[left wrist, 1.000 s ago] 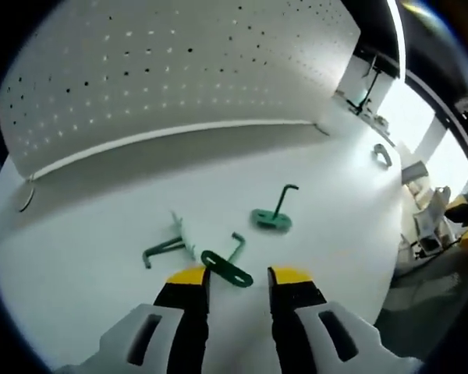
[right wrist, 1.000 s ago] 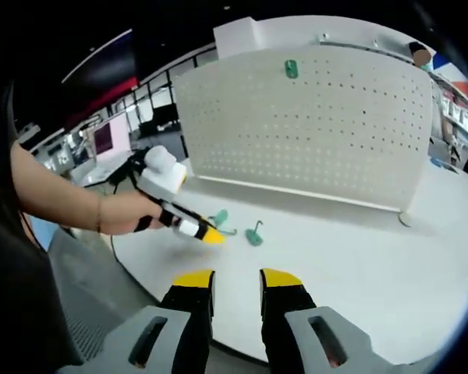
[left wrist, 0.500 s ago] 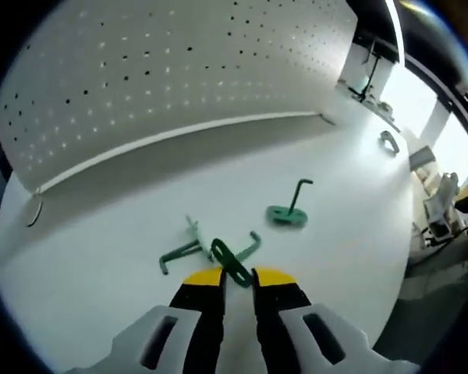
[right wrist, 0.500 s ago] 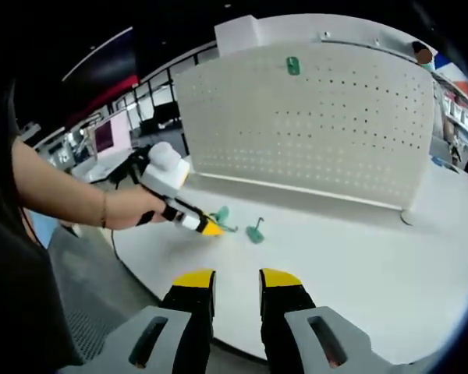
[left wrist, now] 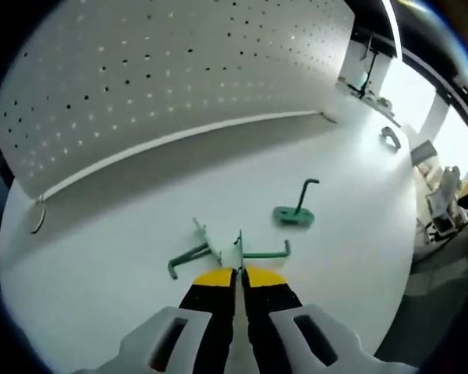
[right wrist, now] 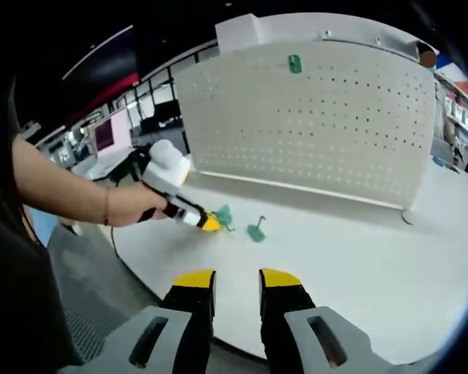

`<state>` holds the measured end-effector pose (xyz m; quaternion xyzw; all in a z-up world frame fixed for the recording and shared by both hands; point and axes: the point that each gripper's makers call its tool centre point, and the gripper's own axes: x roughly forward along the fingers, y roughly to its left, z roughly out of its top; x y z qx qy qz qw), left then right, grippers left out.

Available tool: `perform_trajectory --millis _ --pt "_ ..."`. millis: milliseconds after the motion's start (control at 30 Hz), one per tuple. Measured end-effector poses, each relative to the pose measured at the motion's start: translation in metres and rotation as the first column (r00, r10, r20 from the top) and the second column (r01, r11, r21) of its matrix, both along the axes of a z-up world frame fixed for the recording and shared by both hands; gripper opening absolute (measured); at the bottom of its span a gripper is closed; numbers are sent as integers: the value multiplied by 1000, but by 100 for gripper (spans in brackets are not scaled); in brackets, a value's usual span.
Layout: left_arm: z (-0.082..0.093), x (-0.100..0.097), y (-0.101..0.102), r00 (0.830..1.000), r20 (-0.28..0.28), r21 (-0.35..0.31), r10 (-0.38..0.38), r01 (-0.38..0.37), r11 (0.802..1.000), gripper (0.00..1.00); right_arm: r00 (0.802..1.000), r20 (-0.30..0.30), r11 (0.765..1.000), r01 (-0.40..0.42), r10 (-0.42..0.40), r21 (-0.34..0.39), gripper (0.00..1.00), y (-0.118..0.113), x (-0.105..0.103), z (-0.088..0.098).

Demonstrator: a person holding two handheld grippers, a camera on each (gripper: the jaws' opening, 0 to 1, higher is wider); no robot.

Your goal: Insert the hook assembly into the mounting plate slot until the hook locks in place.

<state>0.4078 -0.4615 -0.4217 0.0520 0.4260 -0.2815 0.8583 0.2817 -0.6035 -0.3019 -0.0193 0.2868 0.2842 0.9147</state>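
1. In the left gripper view, the left gripper point(left wrist: 239, 274) had its yellow-tipped jaws clenched on the plate end of a green hook point(left wrist: 257, 251), which stood on edge between the tips with its rod running off to the right just above the white table point(left wrist: 125, 218).
2. A second green hook point(left wrist: 189, 255) lay on the table just left of the held one, with its pale plate end pointing away.
3. A third green hook point(left wrist: 296, 212) sat a little farther off and to the right, resting flat on its plate with its rod tilted up.
4. The white pegboard point(left wrist: 164, 70) stood upright along the far side of the table, beyond all three hooks.
5. In the right gripper view, the right gripper point(right wrist: 236, 279) hung released over the near edge of the table point(right wrist: 359, 265), with a clear gap between its jaws and nothing in it.
6. That view also showed the person's hand point(right wrist: 129, 206) holding the left gripper point(right wrist: 209, 224), tips down at the cluster of hooks point(right wrist: 222, 216), with the third hook point(right wrist: 256, 231) just to their right.
7. A green hook plate point(right wrist: 295, 64) was mounted high on the pegboard point(right wrist: 320, 125), well apart from the hooks on the table.
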Motion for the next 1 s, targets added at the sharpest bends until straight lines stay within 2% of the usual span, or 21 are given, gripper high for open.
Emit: perform_trajectory --millis 333,600,800,1000 --pt "9 -3 -5 1000 -4 -46 -2 1 999 4 1000 4 1000 -8 8 -1 21 4 0 1" --pt "14 -9 -3 1000 2 -40 -21 21 999 4 1000 6 1000 -18 18 -6 21 6 -1 1" --pt "23 -9 -2 1000 14 -56 -11 12 998 4 1000 16 1000 -25 25 -3 21 8 -1 4" --pt "35 -7 -2 998 48 -51 -32 35 998 3 999 25 999 -32 33 -5 21 9 0 6"
